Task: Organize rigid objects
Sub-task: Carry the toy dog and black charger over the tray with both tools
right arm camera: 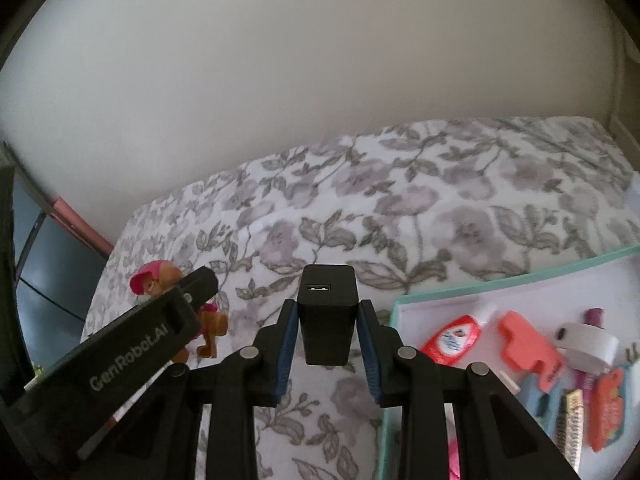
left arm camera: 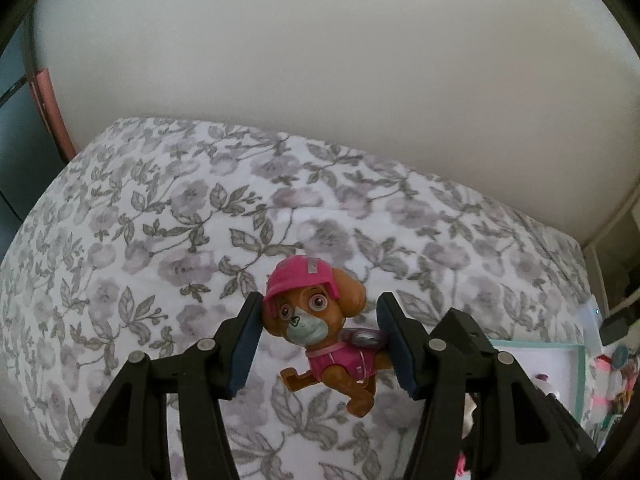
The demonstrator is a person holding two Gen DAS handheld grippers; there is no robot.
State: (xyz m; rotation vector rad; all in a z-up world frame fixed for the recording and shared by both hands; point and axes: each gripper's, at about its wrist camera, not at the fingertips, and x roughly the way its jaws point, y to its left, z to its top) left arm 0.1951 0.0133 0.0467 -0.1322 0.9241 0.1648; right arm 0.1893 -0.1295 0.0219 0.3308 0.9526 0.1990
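A toy dog (left arm camera: 316, 320) with a pink cap and pink suit hangs above the floral bedcover (left arm camera: 160, 220). My left gripper (left arm camera: 320, 304) is shut on it, one pad against its head and the other against its backpack. In the right wrist view the same toy dog (right arm camera: 154, 280) shows at the left behind one left gripper finger (right arm camera: 192, 284). My right gripper (right arm camera: 327, 306) is shut on a black USB charger (right arm camera: 328, 280), held upright with its port facing the camera, also above the bedcover (right arm camera: 440, 200).
A shallow white box with a teal rim (right arm camera: 500, 280) lies on the bed at the right, holding a red-and-white tube (right arm camera: 454, 338), a coral piece (right arm camera: 528, 348), a white tape roll (right arm camera: 588, 340) and several other small items. A pale wall (left arm camera: 320, 60) stands behind the bed.
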